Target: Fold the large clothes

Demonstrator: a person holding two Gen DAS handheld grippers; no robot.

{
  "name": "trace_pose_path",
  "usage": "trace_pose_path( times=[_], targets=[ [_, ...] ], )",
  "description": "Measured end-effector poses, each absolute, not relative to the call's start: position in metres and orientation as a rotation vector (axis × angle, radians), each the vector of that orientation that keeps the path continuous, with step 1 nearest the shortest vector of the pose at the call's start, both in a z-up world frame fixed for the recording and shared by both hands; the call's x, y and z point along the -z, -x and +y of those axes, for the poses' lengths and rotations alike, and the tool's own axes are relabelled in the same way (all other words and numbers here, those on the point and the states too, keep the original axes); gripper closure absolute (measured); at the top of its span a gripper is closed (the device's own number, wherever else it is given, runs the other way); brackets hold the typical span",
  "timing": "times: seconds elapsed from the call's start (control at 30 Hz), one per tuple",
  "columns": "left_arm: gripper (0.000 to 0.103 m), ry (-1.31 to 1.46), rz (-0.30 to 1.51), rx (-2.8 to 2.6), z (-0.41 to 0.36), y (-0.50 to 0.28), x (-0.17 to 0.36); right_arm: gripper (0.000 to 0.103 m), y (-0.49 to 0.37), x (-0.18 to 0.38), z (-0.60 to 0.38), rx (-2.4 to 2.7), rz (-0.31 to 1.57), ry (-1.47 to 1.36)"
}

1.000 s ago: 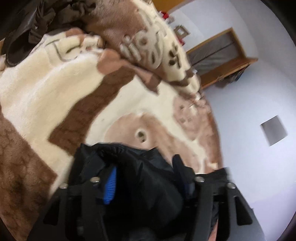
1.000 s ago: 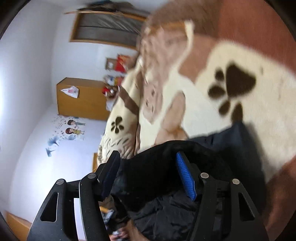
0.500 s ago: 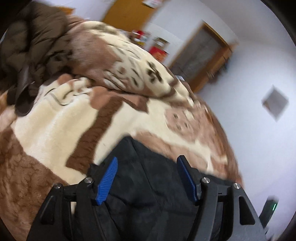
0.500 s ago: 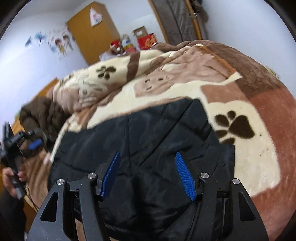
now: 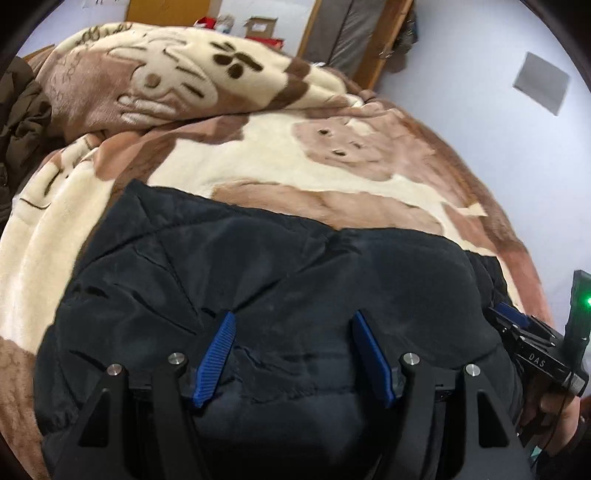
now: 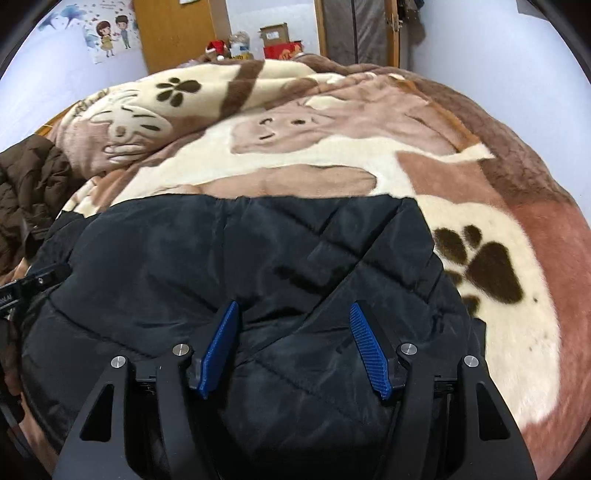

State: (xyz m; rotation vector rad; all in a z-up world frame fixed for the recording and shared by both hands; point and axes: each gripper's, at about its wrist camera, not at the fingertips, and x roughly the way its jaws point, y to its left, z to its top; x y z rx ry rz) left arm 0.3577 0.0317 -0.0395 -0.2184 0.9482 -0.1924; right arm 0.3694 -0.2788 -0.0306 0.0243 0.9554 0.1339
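Note:
A black quilted jacket (image 5: 258, 280) lies spread flat on a brown and cream fleece blanket (image 5: 280, 158) over the bed. It also shows in the right wrist view (image 6: 229, 258). My left gripper (image 5: 293, 317) is open and empty just above the jacket's near part. My right gripper (image 6: 293, 308) is open and empty above the jacket too. The right gripper shows at the right edge of the left wrist view (image 5: 532, 343), and the left gripper at the left edge of the right wrist view (image 6: 33, 284).
A dark brown padded coat (image 6: 29, 184) lies heaped at the bed's left side. The blanket is bunched into a ridge (image 5: 155, 81) at the back. Cardboard boxes (image 6: 275, 37) and a wooden wardrobe (image 6: 177, 33) stand behind the bed.
Both grippers held the black jacket a second ago and have let it go. They swung level, and the jacket now lies spread flat on the blanket.

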Motion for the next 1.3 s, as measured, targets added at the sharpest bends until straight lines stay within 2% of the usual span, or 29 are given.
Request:
trace_pose_path(
  times=[0.17, 0.43, 0.83, 0.93, 1.03, 1.2, 1.3],
  targets=[
    [0.035, 0.065, 0.878, 0.142, 0.038, -0.361, 0.021, 0.041, -0.367, 0.010, -0.280, -0.110, 0.899, 0.001],
    [0.033, 0.112, 0.936, 0.066, 0.078, -0.395, 0.072, 0.041, -0.394, 0.054, -0.308, -0.020, 0.959, -0.078],
    [0.033, 0.120, 0.879, 0.028, 0.073, -0.402, 0.098, 0.041, -0.403, 0.078, -0.308, 0.013, 0.947, -0.068],
    [0.033, 0.095, 0.906, 0.017, 0.071, -0.403, 0.088, 0.041, -0.405, 0.072, -0.312, 0.001, 0.980, -0.095],
    [0.044, 0.100, 0.895, 0.023, 0.070, -0.391, 0.063, 0.041, -0.402, 0.052, -0.319, 0.006, 1.028, -0.148],
    [0.044, 0.137, 0.757, 0.177, 0.038, -0.350, 0.004, 0.043, -0.358, -0.011, -0.289, -0.064, 0.838, -0.148],
    [0.044, 0.134, 0.749, 0.300, 0.002, -0.339, -0.004, 0.043, -0.346, -0.015, -0.264, -0.129, 0.826, -0.152]
  ],
)
